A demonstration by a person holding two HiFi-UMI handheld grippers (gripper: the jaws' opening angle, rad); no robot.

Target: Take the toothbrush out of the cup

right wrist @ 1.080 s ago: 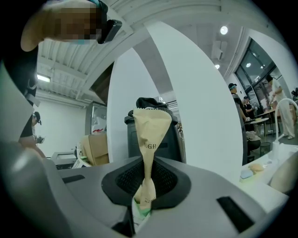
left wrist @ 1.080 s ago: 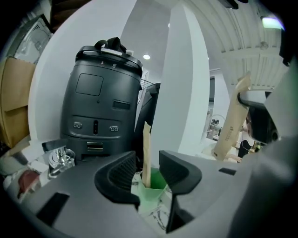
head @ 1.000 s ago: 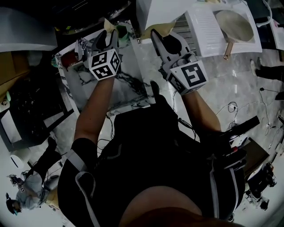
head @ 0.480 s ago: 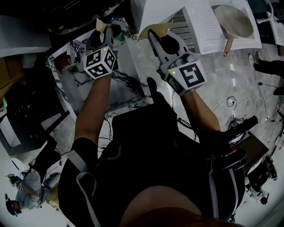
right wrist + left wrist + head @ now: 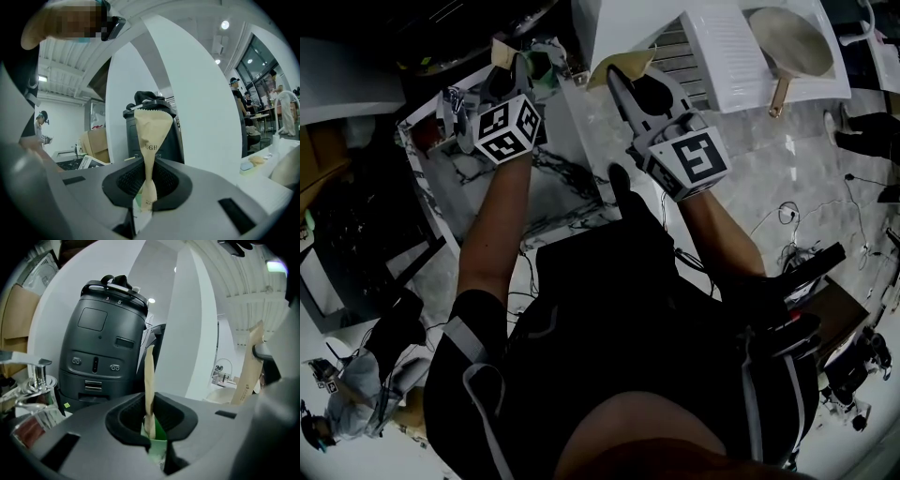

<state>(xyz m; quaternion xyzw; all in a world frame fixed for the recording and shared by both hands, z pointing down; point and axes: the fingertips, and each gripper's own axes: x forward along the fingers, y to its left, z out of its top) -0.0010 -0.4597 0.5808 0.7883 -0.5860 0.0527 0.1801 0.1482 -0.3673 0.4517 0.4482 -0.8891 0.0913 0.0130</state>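
A toothbrush in tan paper wrap (image 5: pixel 149 380) stands upright out of a small green cup (image 5: pixel 159 436). My left gripper (image 5: pixel 150 422) is closing on the wrap just above the cup, and the cup shows through the slit between the jaws. In the head view the left gripper (image 5: pixel 517 71) sits at the marble top's far edge, with the green cup (image 5: pixel 541 63) beside its tips. My right gripper (image 5: pixel 149 180) is shut on a second tan paper packet (image 5: pixel 152 131), pinched to a narrow waist. In the head view the right gripper (image 5: pixel 623 77) is held clear to the right of the cup.
A black appliance (image 5: pixel 105 348) stands right behind the cup. Chrome fittings (image 5: pixel 35 383) are to its left. The marble-patterned top (image 5: pixel 558 192) lies under my left arm. A white tray with a round pan (image 5: pixel 792 47) lies at the far right. People stand in the background (image 5: pixel 236 93).
The left jaws stood wide apart round the cup and have drawn together on the wrapped toothbrush. The right gripper keeps its packet and has barely shifted.
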